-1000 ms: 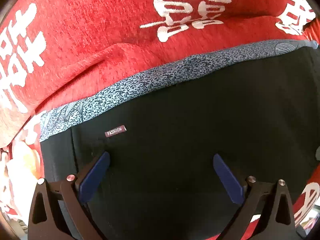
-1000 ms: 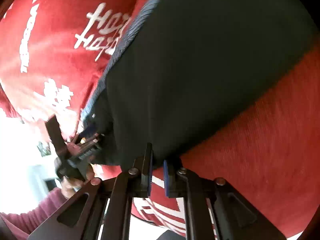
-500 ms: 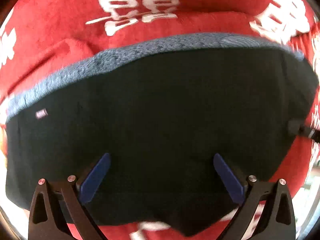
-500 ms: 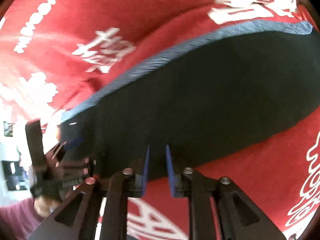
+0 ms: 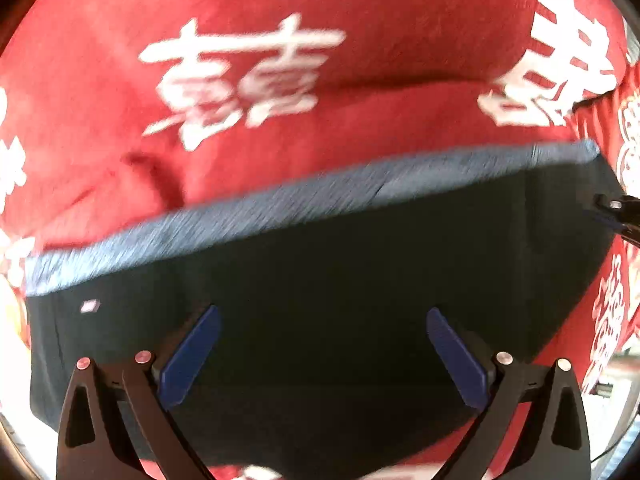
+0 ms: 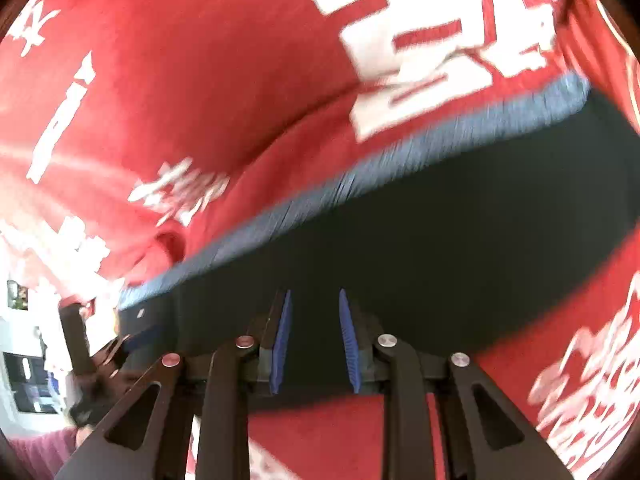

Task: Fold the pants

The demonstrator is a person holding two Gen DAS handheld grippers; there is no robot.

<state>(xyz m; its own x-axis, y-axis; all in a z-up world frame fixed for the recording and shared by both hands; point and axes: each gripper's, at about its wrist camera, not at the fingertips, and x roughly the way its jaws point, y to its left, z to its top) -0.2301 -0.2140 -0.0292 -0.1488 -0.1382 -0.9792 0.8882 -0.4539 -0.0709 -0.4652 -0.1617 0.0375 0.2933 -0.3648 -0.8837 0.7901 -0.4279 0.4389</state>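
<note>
The black pants [image 5: 340, 264] lie folded flat on the red cover, with a blue-grey patterned waistband [image 5: 280, 204] along the far edge and a small label [image 5: 90, 306] at the left. My left gripper [image 5: 323, 312] hovers over them, open wide and holding nothing. My right gripper [image 6: 314, 296] is above the near edge of the pants [image 6: 440, 248]. Its pads stand a narrow gap apart with no cloth pinched between them. The right gripper also shows at the pants' right end [image 5: 616, 216], and the left gripper over the left end [image 6: 120, 344]. Both views are motion-blurred.
A red plush cover [image 5: 280, 20] with large white characters lies under everything and rises behind the pants. Its edge drops off at the right [image 5: 624, 360]. A bright room with white furniture [image 6: 24, 380] and a person's pink sleeve [image 6: 40, 448] show at the lower left.
My right gripper was shut on the pants' near edge; its pads have parted and the cloth is free. Both grippers have lifted and swung, so more of the folded pants shows.
</note>
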